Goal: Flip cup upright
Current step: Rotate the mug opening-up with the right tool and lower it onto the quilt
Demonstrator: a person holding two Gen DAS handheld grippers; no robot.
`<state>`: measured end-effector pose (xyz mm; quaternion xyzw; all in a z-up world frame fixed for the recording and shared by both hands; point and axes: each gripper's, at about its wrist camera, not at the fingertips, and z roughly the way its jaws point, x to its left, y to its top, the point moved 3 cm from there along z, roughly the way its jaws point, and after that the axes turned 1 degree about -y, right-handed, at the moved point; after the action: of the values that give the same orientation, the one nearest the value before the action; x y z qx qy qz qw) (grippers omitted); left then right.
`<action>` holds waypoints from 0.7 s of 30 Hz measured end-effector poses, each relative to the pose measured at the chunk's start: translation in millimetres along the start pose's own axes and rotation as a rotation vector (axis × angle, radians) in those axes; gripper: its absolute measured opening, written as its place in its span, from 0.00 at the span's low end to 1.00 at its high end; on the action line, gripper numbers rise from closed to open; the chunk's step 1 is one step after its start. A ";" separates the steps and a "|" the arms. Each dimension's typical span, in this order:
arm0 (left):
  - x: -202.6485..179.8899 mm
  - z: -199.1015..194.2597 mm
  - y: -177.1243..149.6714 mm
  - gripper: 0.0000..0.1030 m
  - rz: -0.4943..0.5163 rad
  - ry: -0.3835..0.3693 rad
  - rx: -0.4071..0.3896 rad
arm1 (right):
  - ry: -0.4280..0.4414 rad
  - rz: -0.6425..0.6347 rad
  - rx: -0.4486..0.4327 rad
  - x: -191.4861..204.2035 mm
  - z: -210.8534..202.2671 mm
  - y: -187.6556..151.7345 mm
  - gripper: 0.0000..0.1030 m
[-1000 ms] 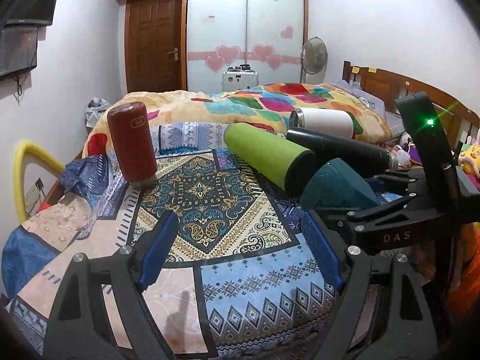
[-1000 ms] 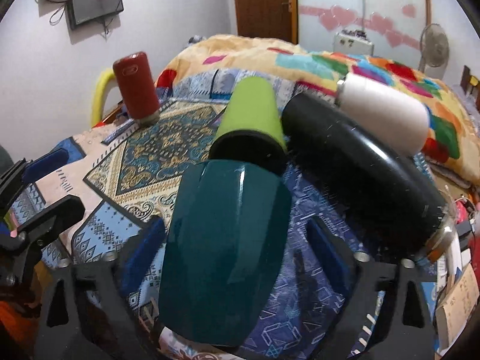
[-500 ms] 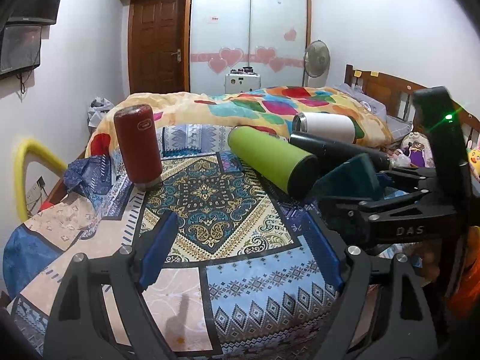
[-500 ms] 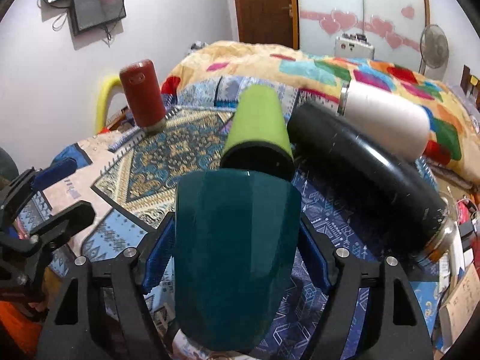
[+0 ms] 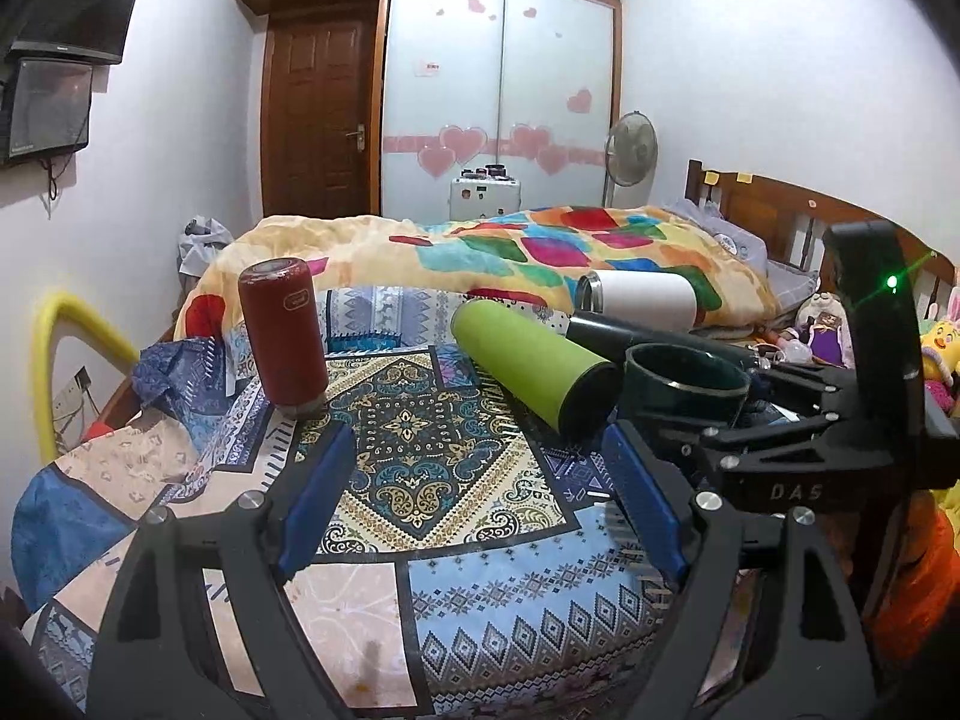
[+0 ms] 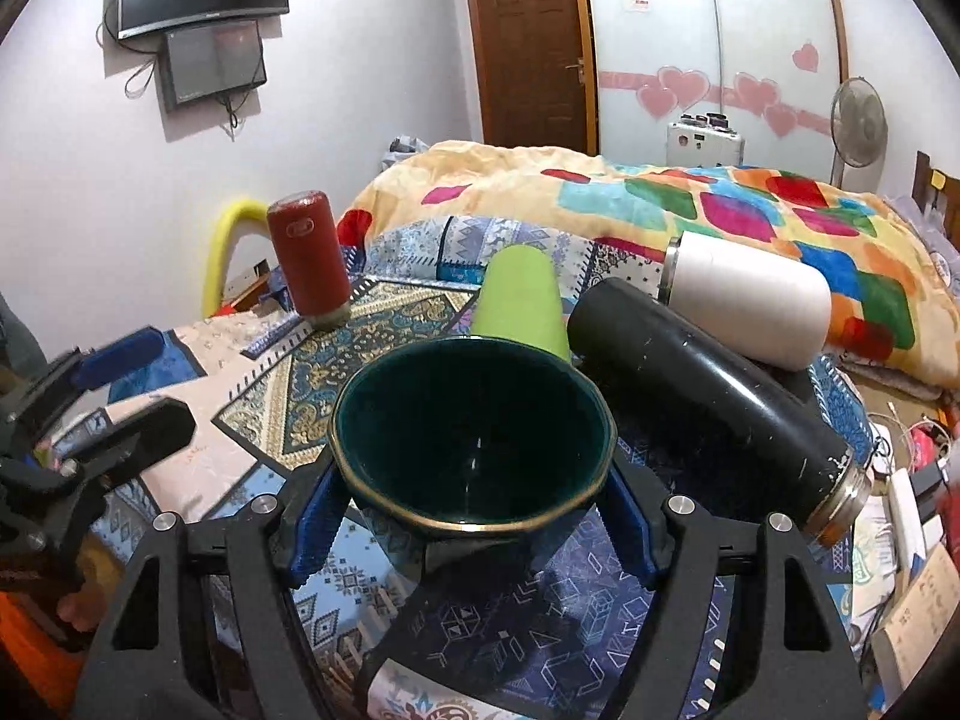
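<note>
A dark green cup [image 6: 474, 438] with a gold rim sits between the blue pads of my right gripper [image 6: 474, 516], which is shut on it. The cup's mouth faces up, held above the patterned bedspread [image 6: 360, 354]. In the left wrist view the cup [image 5: 687, 381] shows at the right, mouth up, in the right gripper's black frame. My left gripper [image 5: 480, 504] is open and empty, low over the bedspread [image 5: 432, 456].
A red bottle [image 5: 283, 330] stands upright at the far left. A lime green bottle [image 5: 534, 369], a black bottle [image 6: 708, 396] and a white bottle [image 6: 750, 300] lie on their sides by the cup. A colourful quilt [image 5: 540, 258] is heaped behind.
The right gripper closed on the green cup, lifted it and turned it from lying on its side to mouth up. The left gripper stayed open and tilted up slightly.
</note>
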<state>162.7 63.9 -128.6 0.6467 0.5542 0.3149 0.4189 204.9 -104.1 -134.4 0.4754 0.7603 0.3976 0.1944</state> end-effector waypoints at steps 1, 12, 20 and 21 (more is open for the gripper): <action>0.7 0.4 -1.0 0.82 -0.001 0.000 0.001 | 0.003 0.001 0.006 0.4 0.8 -2.0 0.70; 3.7 2.4 -5.6 0.83 -0.021 -0.007 0.020 | -0.016 -0.025 -0.015 6.7 -3.1 -9.3 0.70; 0.9 -2.4 -6.5 0.83 -0.020 -0.008 0.023 | 0.000 -0.030 0.004 7.3 3.7 -8.8 0.70; -0.5 -3.8 -5.8 0.83 -0.017 -0.009 0.023 | 0.015 -0.022 0.013 7.4 4.2 -10.4 0.70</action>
<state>156.6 64.4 -132.0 0.6481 0.5613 0.3020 0.4168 198.4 -98.2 -144.6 0.4651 0.7695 0.3940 0.1902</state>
